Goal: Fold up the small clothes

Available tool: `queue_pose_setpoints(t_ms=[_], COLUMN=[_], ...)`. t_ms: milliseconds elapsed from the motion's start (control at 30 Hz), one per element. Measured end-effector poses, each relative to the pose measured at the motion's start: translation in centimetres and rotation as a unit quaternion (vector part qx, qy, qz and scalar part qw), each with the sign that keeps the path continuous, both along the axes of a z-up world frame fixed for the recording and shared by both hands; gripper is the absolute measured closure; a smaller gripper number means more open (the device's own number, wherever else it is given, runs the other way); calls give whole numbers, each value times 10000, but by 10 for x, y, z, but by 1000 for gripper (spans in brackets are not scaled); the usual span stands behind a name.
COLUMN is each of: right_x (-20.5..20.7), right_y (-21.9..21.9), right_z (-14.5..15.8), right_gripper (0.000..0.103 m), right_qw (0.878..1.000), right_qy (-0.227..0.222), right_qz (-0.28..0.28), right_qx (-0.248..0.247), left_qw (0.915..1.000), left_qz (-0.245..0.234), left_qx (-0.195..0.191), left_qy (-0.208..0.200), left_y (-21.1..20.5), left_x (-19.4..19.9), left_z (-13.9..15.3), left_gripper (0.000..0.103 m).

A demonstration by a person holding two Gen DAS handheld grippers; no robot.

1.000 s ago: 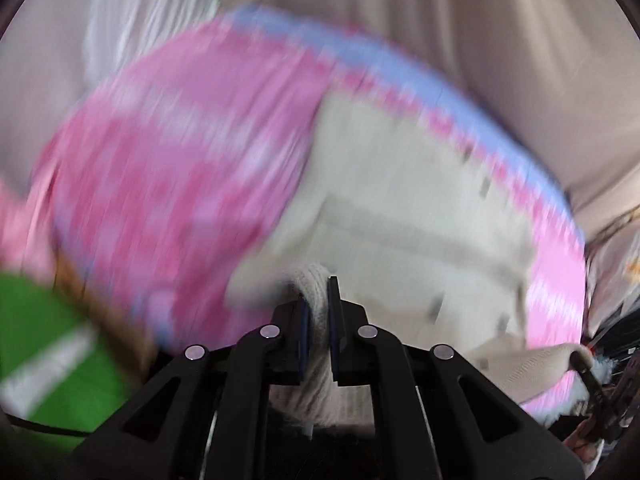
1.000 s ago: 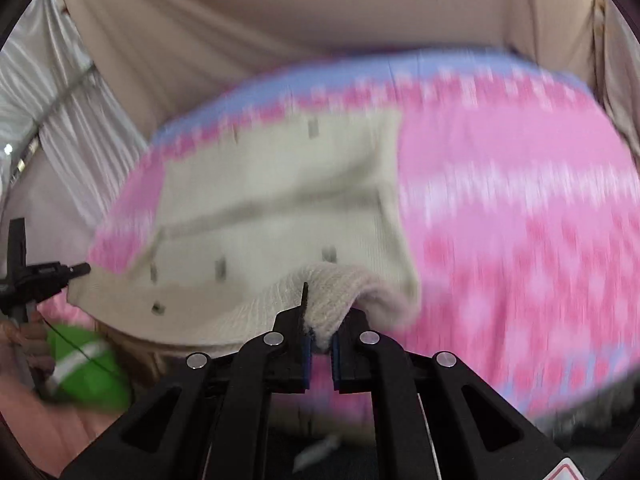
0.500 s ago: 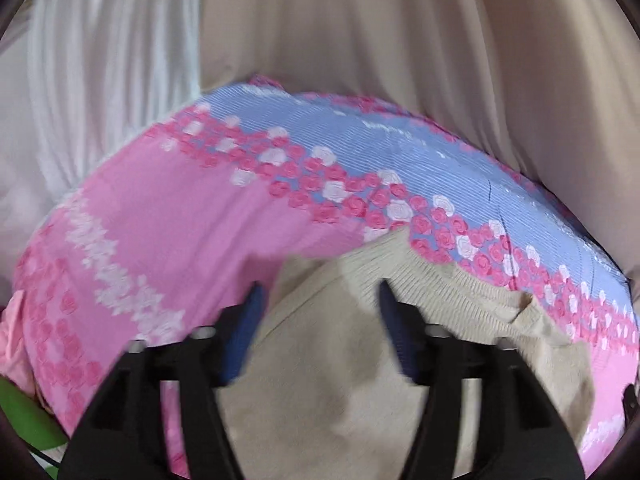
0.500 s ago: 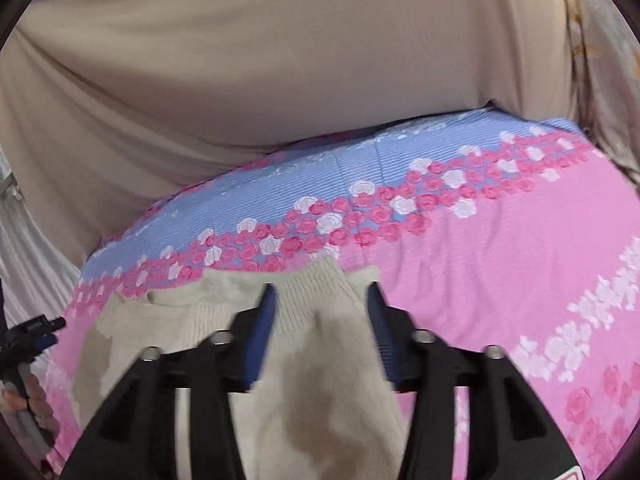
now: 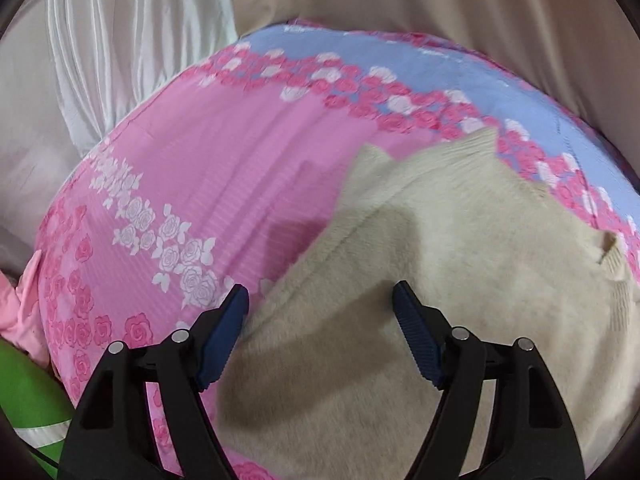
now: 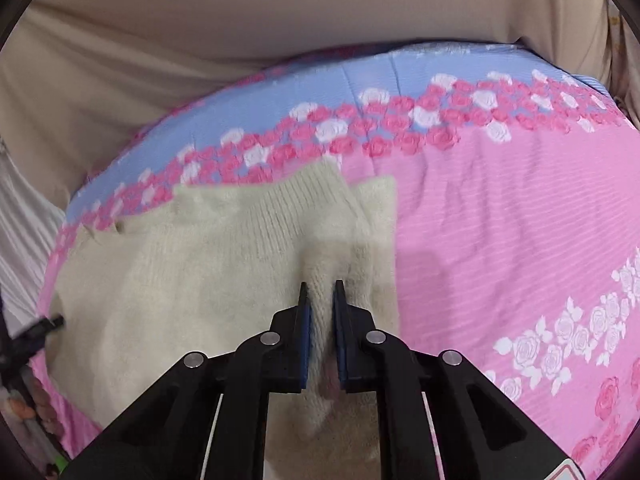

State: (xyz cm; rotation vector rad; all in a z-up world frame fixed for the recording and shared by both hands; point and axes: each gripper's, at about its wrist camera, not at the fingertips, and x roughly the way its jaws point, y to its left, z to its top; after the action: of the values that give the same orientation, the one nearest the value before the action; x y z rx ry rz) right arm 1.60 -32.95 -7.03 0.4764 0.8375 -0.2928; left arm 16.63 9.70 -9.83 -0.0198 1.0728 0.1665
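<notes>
Two tongs split the work: my right one [image 6: 319, 294] pinches a ridge of the cream sweater [image 6: 192, 276] so a fold can be drawn, while my left [image 5: 320, 300] gapes empty over its 6 o'clock part on the bedspread [image 5: 208, 168].

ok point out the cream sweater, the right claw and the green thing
cream sweater [image 5: 460, 248]: left wrist view, on its flat fuzzy body
right claw [image 6: 320, 300]: right wrist view, midway between its fingertips, pinching a knit fold
green thing [image 5: 24, 396]: left wrist view, on its plain green surface
</notes>
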Motion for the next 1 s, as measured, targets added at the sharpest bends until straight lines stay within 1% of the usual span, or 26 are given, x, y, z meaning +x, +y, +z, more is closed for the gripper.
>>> queue_pose_setpoints(t_ms=[33, 67, 100, 167, 200, 233, 267, 300, 333, 367, 400, 433, 500, 567, 600, 633, 667, 700, 733, 767, 800, 867, 900, 933, 967, 1000], right_x=[-5, -10, -9, 1, -1, -7, -16, -22, -30, -37, -42, -48, -55, -61, -65, -68, -68, -68, -66, -64, -62, -63, -63, -62, -58, -54], right_y=[-2, -6, -10, -21, -24, -23, -19, -14, -8, -3, 1, 5, 7, 8, 7, 7, 6, 5, 6, 8, 10, 14, 17, 19, 20, 18], right_z=[12, 16, 10, -22, -30, -26, -16, -9, -4, -2, -4, -8, -19, -32, -37, -40, -42, -43, -43, -40, -33, -9, 2, 5, -2, -15], right_gripper=[98, 98, 98, 97, 96, 94, 90, 79, 71, 59, 57, 56, 52, 52, 52, 52, 53, 68, 80, 84, 93, 93, 93, 93, 92, 90], right_qw=[9997, 9992, 9991, 9982, 9973, 9982, 9991, 9994, 9995, 9996, 9995, 9992, 9983, 9973, 9967, 9964, 9961, 9959, 9958, 9960, 9968, 9984, 9990, 9994, 9994, 9985], right_qy=[-139, -221, -139, 539, 711, 583, 380, 289, 242, 224, 252, 361, 581, 721, 756, 727, 668, 586, 549, 577, 501, 163, 44, 60, 257, 494], right_qz=[-95, -193, -234, -117, -129, -144, -167, -174, -176, -151, -110, -49, -13, -50, -120, -172, -215, -201, -146, -137, -110, -47, 22, 91, 143, 159], right_qx=[-166, -278, -322, -224, -106, 27, 27, -36, -96, -127, -140, -139, -79, 114, 271, 391, 526, 658, 722, 671, 617, 540, 447, 335, 196, 180], left_qw=[10000, 10000, 10000, 9999, 10000, 10000, 9999, 9998, 9994, 9991, 9986, 9982, 9972, 9964, 9956, 9959, 9962, 9954, 9926, 9918, 9934, 9943, 9948, 9963, 9972, 9979], left_qz=[31, 34, 30, 14, 21, 9, 4, 15, 32, 45, 74, 115, 220, 285, 252, 205, 127, -2, -180, -177, -107, 63, 191, 378, 476, 489], left_qx=[-7, 16, 79, 82, 42, -35, -124, -196, -328, -413, -508, -574, -700, -787, -897, -881, -822, -884, -1097, -1176, -1103, -1062, -1000, -767, -578, -417], left_qy=[1, -13, -18, 67, 83, 72, 2, -50, -100, -108, -118, -136, -158, -127, -67, 61, 249, 363, 491, 459, 288, 45, -6, -53, -68, 53], left_y=[2, 4, 5, 6, 6, 7, 9, 12, 16, 18, 23, 26, 33, 36, 35, 33, 30, 28, 26, 27, 30, 41, 47, 55, 59, 63], left_x=[1, 1, 2, 4, 3, 1, -2, -4, -8, -10, -12, -12, -8, 2, 12, 19, 27, 31, 34, 33, 28, 17, 13, 9, 8, 9], left_z=[0, -1, -2, -8, -8, -4, 2, 6, 11, 13, 15, 16, 17, 15, 9, 2, -7, -12, -16, -13, -2, 16, 20, 22, 20, 10], left_gripper=[31, 30, 30, 30, 30, 30, 31, 30, 27, 23, 22, 22, 21, 19, 17, 18, 31, 62, 72, 86, 93, 94, 102, 103, 103, 102])
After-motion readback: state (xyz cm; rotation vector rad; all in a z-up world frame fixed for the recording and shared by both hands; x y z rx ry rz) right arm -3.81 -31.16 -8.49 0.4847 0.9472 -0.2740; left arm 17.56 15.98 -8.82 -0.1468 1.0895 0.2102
